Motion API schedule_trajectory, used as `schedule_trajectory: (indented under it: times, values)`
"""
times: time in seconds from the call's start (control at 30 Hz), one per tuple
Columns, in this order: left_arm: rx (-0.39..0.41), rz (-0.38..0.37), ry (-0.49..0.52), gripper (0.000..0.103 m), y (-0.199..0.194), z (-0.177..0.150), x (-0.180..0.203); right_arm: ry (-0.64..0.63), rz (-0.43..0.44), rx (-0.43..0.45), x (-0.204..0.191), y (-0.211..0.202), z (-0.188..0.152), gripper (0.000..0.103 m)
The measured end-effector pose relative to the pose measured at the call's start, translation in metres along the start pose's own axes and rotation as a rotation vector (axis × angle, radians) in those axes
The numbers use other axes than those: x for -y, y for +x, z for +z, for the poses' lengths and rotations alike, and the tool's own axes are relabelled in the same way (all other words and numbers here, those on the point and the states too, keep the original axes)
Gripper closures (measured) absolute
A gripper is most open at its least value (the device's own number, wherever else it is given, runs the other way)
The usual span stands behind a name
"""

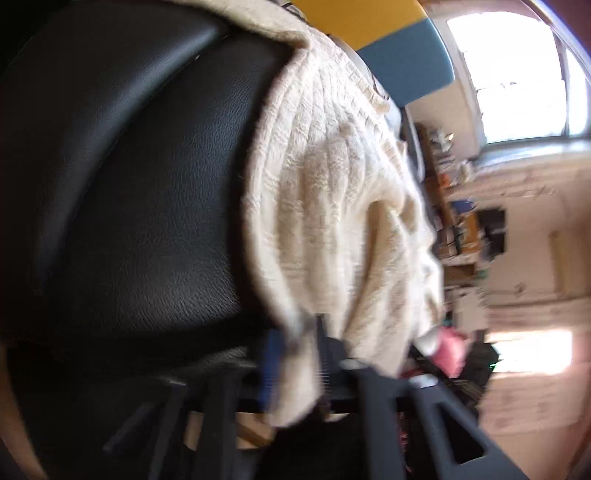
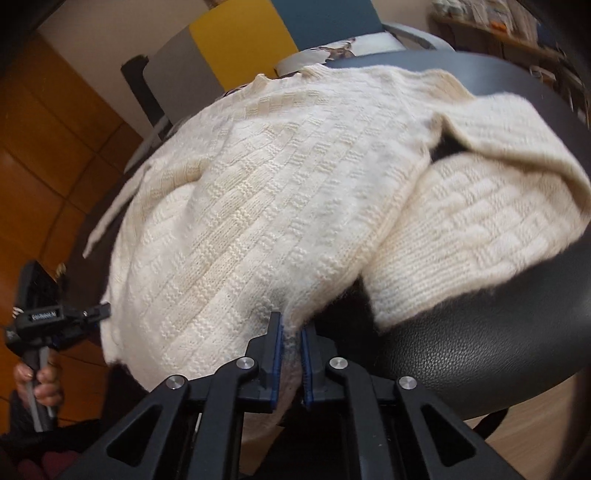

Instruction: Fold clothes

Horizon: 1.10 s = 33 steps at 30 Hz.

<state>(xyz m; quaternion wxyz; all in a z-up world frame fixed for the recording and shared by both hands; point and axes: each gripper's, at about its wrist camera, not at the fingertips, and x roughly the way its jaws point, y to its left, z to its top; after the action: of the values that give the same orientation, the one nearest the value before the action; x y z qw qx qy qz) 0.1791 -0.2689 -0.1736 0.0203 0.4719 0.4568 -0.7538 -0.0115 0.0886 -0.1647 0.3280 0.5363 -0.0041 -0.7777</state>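
One cream knitted sweater (image 2: 280, 206), basket-weave pattern, spread over a black leather seat (image 2: 480, 332) and filling the middle of the right wrist view; a sleeve (image 2: 480, 221) folded across the right of the frame, a narrow strip of knit trailing off at the left edge. Right gripper (image 2: 291, 343), bottom centre of its view: blue-padded jaws clenched on the sweater's near hem, fabric bunched between the pads. Left gripper (image 1: 306, 332), bottom centre of the left wrist view, blurred: jaws likewise pinched on a fold of the sweater's edge, cloth hanging down between the black fingers. In the left wrist view the sweater (image 1: 332, 184) runs from top centre to bottom centre, the leather seat (image 1: 147, 184) filling the left half. Lower left of the right wrist view: the left gripper (image 2: 99, 312) seen from outside, its handle held by a hand (image 2: 40, 380). Surroundings: yellow and blue panels (image 2: 258, 33) at top, wood panelling (image 2: 48, 147) at left; a bright window (image 1: 517, 74) upper right and cluttered shelves (image 1: 454, 206) at right of the left wrist view.
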Motion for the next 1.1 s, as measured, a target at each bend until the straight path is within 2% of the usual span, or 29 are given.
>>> schedule_trajectory:
  times: [0.07,0.23,0.4,0.5,0.7,0.73,0.8,0.87,1.03,1.1]
  values:
    - [0.032,0.017,0.022,0.098,-0.008,0.001,0.003,-0.039,-0.036,-0.007,-0.003,0.001,0.001,0.096]
    - [0.134,0.054,0.061,0.098,-0.037,0.013,0.008,-0.08,-0.063,-0.03,-0.001,0.006,0.0,0.094]
    - [0.114,0.11,0.078,0.098,-0.034,0.014,0.001,-0.022,-0.006,-0.03,0.005,0.01,0.002,0.076]
    - [0.086,0.108,0.079,0.098,-0.026,0.01,0.001,-0.022,0.005,-0.022,0.002,0.013,0.003,0.069]
    - [0.075,0.102,0.052,0.097,-0.023,0.01,-0.003,-0.057,-0.015,0.003,-0.01,0.013,0.001,0.066]
    - [0.073,0.103,0.055,0.097,-0.023,0.01,-0.003,-0.062,-0.028,-0.005,-0.01,0.013,0.003,0.067]
    - [0.072,0.108,0.064,0.097,-0.022,0.01,-0.002,-0.067,-0.074,-0.014,-0.011,0.009,0.005,0.089]
    - [0.072,0.122,0.099,0.097,-0.022,0.01,0.0,-0.082,-0.113,-0.005,-0.011,0.006,0.006,0.096]
    - [0.081,0.151,0.151,0.099,-0.016,0.009,0.012,-0.107,-0.164,0.042,-0.004,-0.021,0.016,0.098]
    - [0.108,0.127,0.138,0.099,-0.025,0.013,0.014,-0.128,-0.182,0.077,-0.002,-0.041,0.024,0.098]
